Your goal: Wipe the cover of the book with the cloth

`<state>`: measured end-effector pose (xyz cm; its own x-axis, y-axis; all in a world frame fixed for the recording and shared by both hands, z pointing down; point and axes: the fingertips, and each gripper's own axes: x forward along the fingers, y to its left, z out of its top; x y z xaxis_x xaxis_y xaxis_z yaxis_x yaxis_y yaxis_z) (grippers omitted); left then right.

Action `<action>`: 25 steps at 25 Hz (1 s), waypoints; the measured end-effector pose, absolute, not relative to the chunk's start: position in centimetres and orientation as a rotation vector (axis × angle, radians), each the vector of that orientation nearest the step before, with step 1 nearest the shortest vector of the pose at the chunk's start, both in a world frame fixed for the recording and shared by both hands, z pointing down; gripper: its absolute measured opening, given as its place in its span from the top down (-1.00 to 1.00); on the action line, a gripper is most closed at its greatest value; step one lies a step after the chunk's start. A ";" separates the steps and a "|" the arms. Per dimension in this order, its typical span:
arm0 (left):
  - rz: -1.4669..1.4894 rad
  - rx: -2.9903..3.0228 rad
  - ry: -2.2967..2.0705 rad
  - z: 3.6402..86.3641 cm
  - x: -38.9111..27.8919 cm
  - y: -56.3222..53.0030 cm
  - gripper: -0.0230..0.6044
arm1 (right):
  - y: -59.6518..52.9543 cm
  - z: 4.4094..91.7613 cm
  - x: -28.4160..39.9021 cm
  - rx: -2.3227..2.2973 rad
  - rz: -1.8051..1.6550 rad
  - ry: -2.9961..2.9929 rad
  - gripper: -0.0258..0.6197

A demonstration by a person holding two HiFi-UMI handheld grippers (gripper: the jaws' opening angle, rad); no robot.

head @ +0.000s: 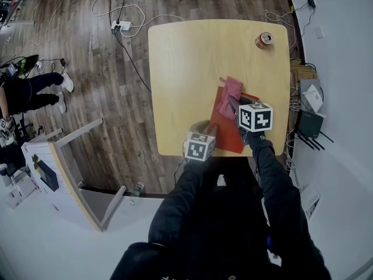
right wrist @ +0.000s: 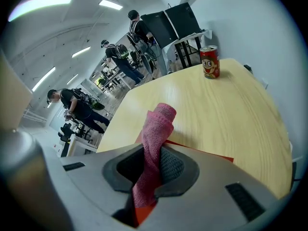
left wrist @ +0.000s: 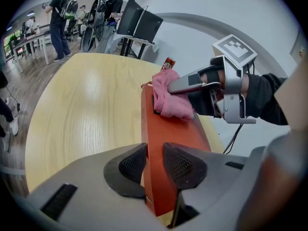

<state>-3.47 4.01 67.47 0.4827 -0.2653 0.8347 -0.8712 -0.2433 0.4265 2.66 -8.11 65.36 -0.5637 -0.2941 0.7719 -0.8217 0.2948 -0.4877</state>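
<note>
A red book (head: 226, 128) lies flat near the front right edge of the light wooden table (head: 186, 63). My left gripper (head: 211, 130) is shut on the book's near left edge; in the left gripper view the red cover (left wrist: 166, 129) runs between its jaws. My right gripper (head: 234, 105) is shut on a pink cloth (head: 231, 92) that rests on the book's far part. The right gripper view shows the cloth (right wrist: 155, 143) pinched between the pads and folded over ahead of them, with the red cover (right wrist: 202, 151) beneath.
A red drink can (head: 264, 39) stands at the table's far right corner, also the can (right wrist: 210, 61) in the right gripper view. Cables and a power strip (head: 120, 25) lie on the wooden floor to the left. People stand in the room beyond the table.
</note>
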 end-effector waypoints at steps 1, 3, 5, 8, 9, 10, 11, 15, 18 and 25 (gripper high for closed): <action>0.787 1.764 -0.965 67.5 -3.4 4.0 0.51 | -8.0 65.4 2.9 0.994 1.241 -2.011 0.68; 0.789 1.766 -0.965 67.5 -3.4 4.1 0.51 | -7.9 65.5 3.3 1.000 1.238 -2.007 0.68; 0.796 1.766 -0.964 67.5 -3.6 4.1 0.51 | -7.9 65.4 3.6 1.005 1.232 -2.005 0.68; 0.794 1.768 -0.966 67.5 -3.8 4.1 0.51 | -7.8 65.3 4.1 1.015 1.224 -1.998 0.68; 0.789 1.768 -0.966 67.5 -3.7 4.1 0.51 | -7.7 65.3 4.4 1.019 1.221 -1.995 0.68; 0.784 1.769 -0.966 67.5 -3.7 4.0 0.51 | -7.7 65.3 4.6 1.023 1.219 -1.992 0.68; 0.782 1.770 -0.967 67.5 -3.7 4.0 0.51 | -7.6 65.4 5.0 1.027 1.216 -1.989 0.68; 0.781 1.773 -0.974 67.6 -3.6 4.1 0.51 | -7.3 65.4 6.3 1.048 1.204 -1.975 0.68; 0.786 1.773 -0.977 67.6 -3.5 4.1 0.51 | -7.1 65.4 7.6 1.064 1.195 -1.964 0.68; 0.800 1.771 -0.978 67.4 -3.6 4.2 0.51 | -6.6 65.3 9.7 1.095 1.171 -1.948 0.68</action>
<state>-3.57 4.21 67.43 0.4708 -0.2717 0.8394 -0.8766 -0.2514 0.4103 9.70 -6.56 65.33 -0.4729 -0.3392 0.8132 -0.8772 0.2676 -0.3985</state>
